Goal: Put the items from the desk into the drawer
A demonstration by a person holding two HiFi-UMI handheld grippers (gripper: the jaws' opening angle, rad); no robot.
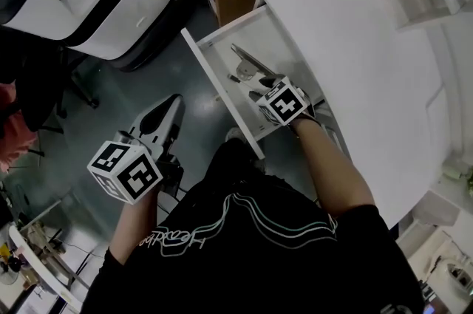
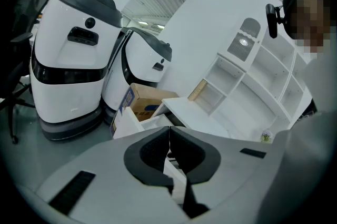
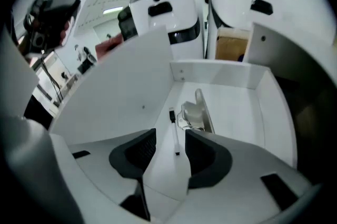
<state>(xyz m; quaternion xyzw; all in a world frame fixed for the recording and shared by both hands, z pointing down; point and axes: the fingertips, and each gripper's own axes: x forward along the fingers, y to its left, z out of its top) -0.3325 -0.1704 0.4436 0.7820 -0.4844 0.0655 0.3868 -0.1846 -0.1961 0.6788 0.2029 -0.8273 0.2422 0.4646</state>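
- Evidently the right gripper [image 3: 169,137] stood spread and empty inside the drawer [image 3: 237,107]; the left gripper [image 2: 169,130] was pressed together, empty.
- The pen [image 3: 174,136] looked light, stiff and roll-prone, so it was best pinched mid-barrel.

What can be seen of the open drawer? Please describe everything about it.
The drawer is white and looks like painted board. It stands pulled out from under the desk top. It has a flat floor and low walls. On the floor lie a thin pen and a grey metal tool, side by side. The right tongs reach into it, open, pointing at the pen.
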